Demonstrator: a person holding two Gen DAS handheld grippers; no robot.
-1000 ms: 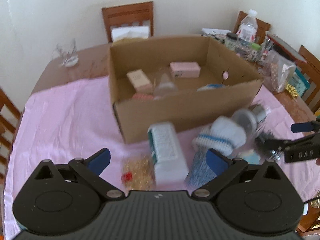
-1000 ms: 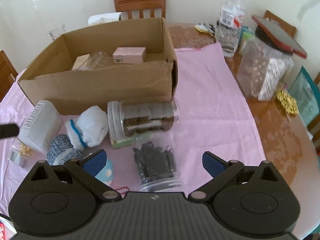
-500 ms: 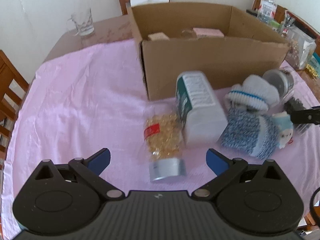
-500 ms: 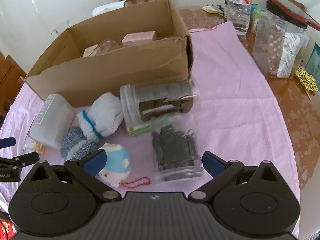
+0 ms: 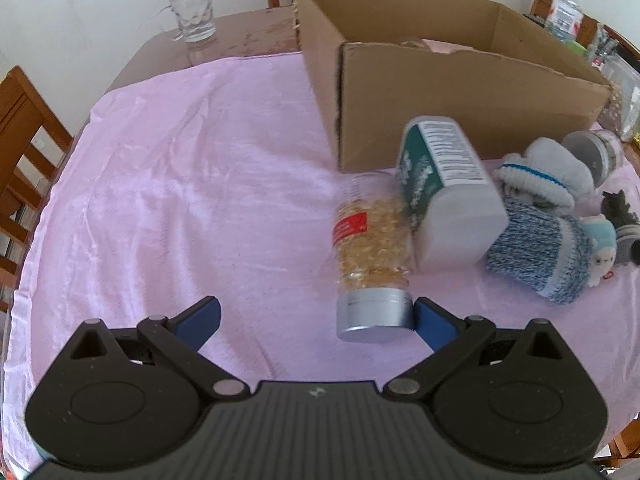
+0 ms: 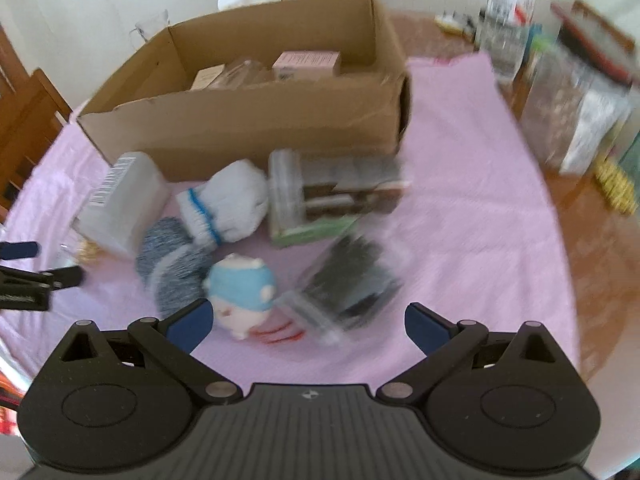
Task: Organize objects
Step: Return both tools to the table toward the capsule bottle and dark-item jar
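Capsule bottle [image 5: 370, 256] between spread left tongs [image 5: 316, 318] — right tongs [image 6: 306, 322] spread, empty.

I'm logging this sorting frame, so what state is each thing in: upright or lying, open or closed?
Cardboard box: open, upright, items inside.
Capsule bottle: lying, silver cap on.
White bottle: lying beside the capsule bottle.
Cookie jar: lying, lid on.
Dark clip jar: lying, blurred.
Glass mug: upright.
Left gripper: open.
Right gripper: open.
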